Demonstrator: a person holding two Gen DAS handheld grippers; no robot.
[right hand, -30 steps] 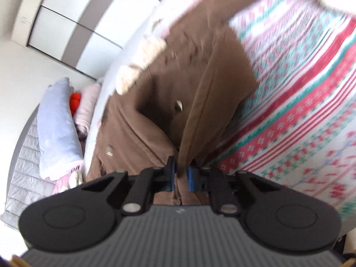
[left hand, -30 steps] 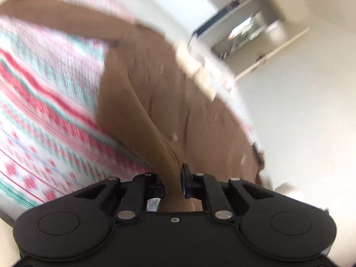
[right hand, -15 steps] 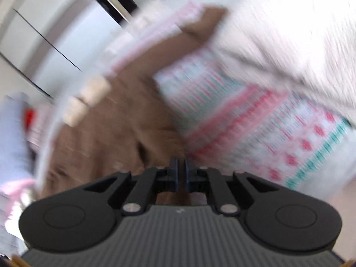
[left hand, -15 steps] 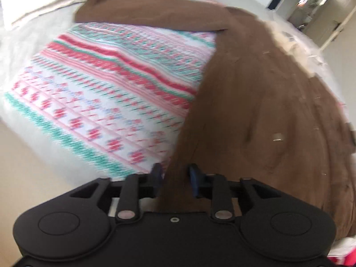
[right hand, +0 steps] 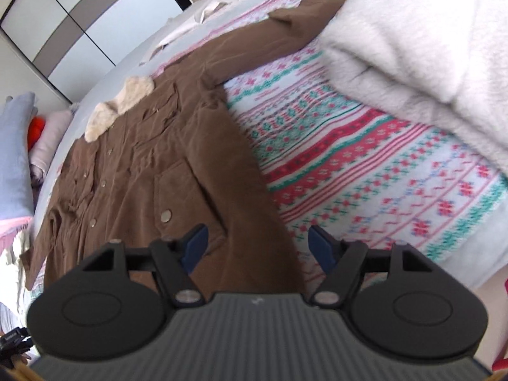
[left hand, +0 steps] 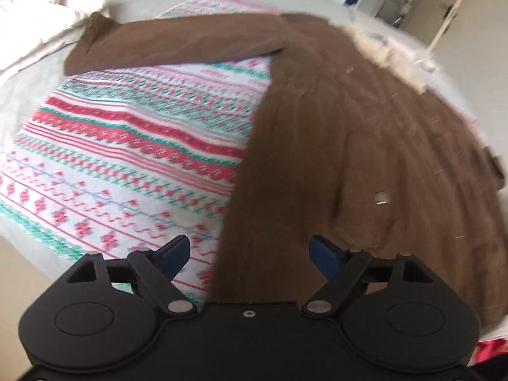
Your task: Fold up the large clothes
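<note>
The brown coat point(right hand: 133, 165) lies spread face up on the patterned blanket point(right hand: 349, 165) that covers the bed point(left hand: 28, 89). In the right wrist view it fills the left half of the frame, its pale fleece collar point(right hand: 117, 111) in the upper left and one sleeve point(right hand: 273, 35) stretched toward the top centre, ending beside a white fluffy blanket point(right hand: 412, 47) in the upper right. In the left wrist view the coat takes up the right half, with the sleeve reaching across the top toward the upper left.

Both tools are free of cloth. The left hand-held gripper point(left hand: 249, 254) has its jaws spread wide over the coat's hem edge, and the right hand-held gripper point(right hand: 257, 247) is likewise spread wide above the hem at lower centre. Neither blue pad touches the fabric as far as the views show.

The step in hand appears to be the laying out: the coat is flat and let go, and no fold is made yet. The next move likely calls for taking the outstretched sleeve near its cuff and bringing it across the buttoned front, so the coat narrows before it is folded lengthwise. The thick cloth will probably need a firm pinch at the edge.
</note>
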